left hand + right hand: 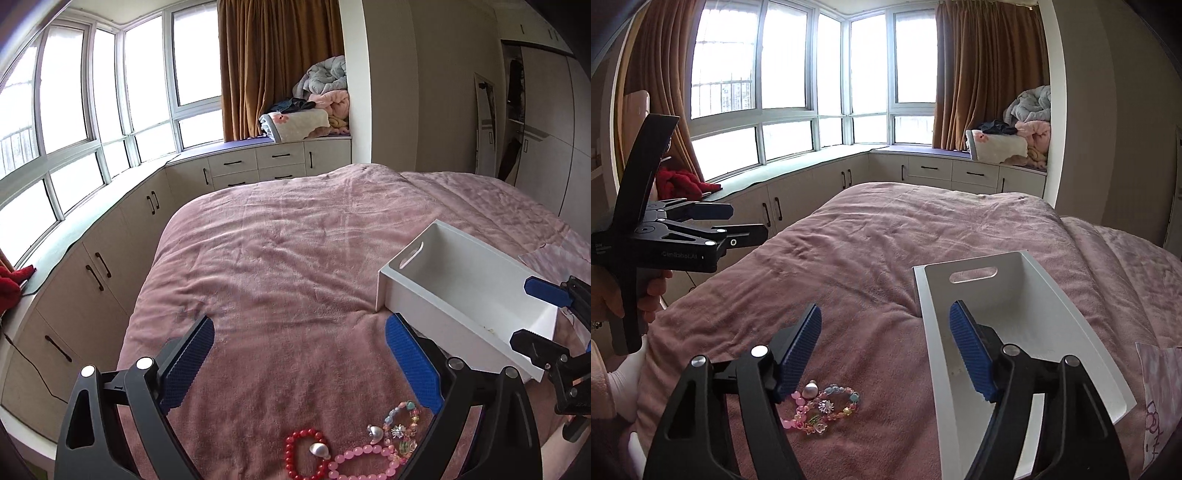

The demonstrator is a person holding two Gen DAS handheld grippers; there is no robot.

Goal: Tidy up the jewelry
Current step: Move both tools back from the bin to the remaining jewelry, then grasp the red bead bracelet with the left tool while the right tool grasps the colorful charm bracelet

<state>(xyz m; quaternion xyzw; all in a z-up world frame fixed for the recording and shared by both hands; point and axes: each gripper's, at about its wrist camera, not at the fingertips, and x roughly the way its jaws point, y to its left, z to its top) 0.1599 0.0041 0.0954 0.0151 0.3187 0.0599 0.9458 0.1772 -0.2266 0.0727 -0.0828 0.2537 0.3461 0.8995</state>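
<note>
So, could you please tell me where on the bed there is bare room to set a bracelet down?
The pink blanket is bare ahead of the left claw, from the white bin across to the window-side edge. The bin's floor looks nearly bare too. It is crowded near the left claw's base: red bracelet, pink bracelet, multicolour bracelet lie bunched.

You have three bead bracelets on the bed: one red bead bracelet [306, 456], one pink bead bracelet [364, 463] and one bracelet of mixed pastel charm beads [400, 430]. You have two shiny silver shell-shaped pieces [320, 449]. You have one white open box with a slot handle [448, 291].
</note>
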